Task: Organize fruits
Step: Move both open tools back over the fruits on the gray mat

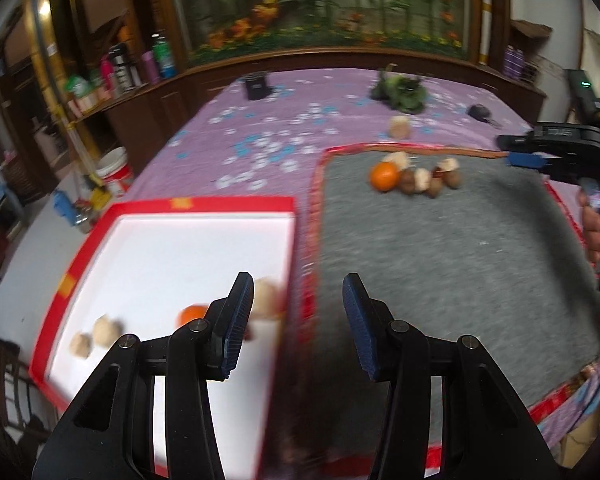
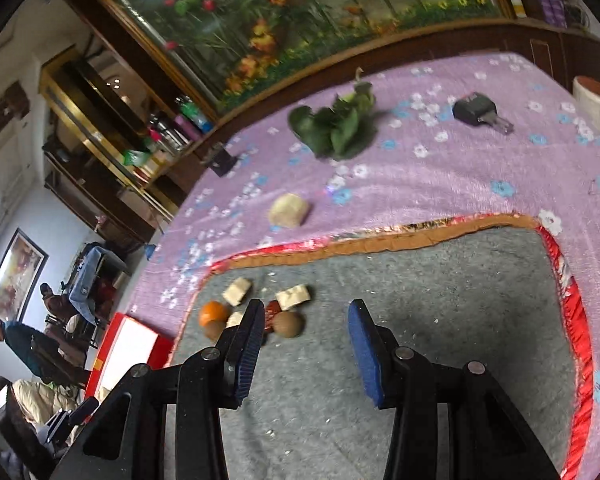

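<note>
Here, at the far left, a red-rimmed white box (image 1: pixel 172 264) sits against the left edge of the grey mat (image 1: pixel 460 280), which lies on a purple flowered bedspread (image 1: pixel 260 136). Inside the box, near its front edge, lie two pale lumps (image 1: pixel 96 336), a small orange (image 1: pixel 192 315) and another pale piece (image 1: pixel 266 300), all blurred. The left gripper (image 1: pixel 298 326) hangs over the seam between box and mat, its jaws part-way apart with nothing between them.

Near the mat's far edge a cluster of fruit rests: an orange (image 1: pixel 385 176), brown round fruits (image 1: pixel 407 186) and pale chunks (image 1: pixel 422 179), touching one another. Beyond the mat's far edge, on the bedspread, lies one more pale chunk (image 1: pixel 399 127), and farther back a bunch of green leaves (image 1: pixel 400 92) and a black key fob (image 2: pixel 474 110).

At the right, the right gripper (image 2: pixel 306 346) hovers above the mat, just beside the cluster at its far left corner; its jaws stand part-way apart and empty. In the left wrist view a hand (image 1: pixel 594 228) holds its handle over the mat's right edge.
</note>
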Tool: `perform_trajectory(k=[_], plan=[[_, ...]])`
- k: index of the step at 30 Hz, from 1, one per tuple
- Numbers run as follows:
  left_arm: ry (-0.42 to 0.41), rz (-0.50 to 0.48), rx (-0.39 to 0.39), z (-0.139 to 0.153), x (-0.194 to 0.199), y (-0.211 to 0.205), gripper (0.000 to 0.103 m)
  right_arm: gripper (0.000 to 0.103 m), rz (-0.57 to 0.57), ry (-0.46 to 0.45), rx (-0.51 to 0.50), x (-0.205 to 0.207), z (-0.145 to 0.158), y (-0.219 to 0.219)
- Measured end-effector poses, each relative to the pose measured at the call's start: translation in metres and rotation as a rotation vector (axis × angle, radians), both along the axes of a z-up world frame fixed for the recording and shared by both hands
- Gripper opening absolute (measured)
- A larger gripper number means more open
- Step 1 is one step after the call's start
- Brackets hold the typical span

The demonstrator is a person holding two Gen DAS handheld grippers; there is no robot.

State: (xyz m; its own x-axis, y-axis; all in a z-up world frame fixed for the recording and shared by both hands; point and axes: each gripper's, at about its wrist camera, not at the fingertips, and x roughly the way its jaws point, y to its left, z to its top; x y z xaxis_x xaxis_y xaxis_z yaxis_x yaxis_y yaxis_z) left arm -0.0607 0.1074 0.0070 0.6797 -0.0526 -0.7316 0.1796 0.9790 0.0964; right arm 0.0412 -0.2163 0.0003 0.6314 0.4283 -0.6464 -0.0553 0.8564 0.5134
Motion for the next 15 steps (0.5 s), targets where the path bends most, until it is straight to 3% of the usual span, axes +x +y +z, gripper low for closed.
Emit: perform_trajectory(k=[3,11,15], plan=[[0.011,-0.020,0.004,0.002,0.008,-0.012,0.046,0.043,0.024,0.069,0.029,0.020,-0.011,0.008],[0.035,-0.038,0.055,0.003,0.026,-0.027,0.046,0.042,-0.016,0.263,0.242,0.069,-0.042,0.015],[0.028,-0.085,0.087,0.009,0.047,-0.042,0.046,0.042,-0.037,0.296,0.339,0.078,-0.055,0.011]])
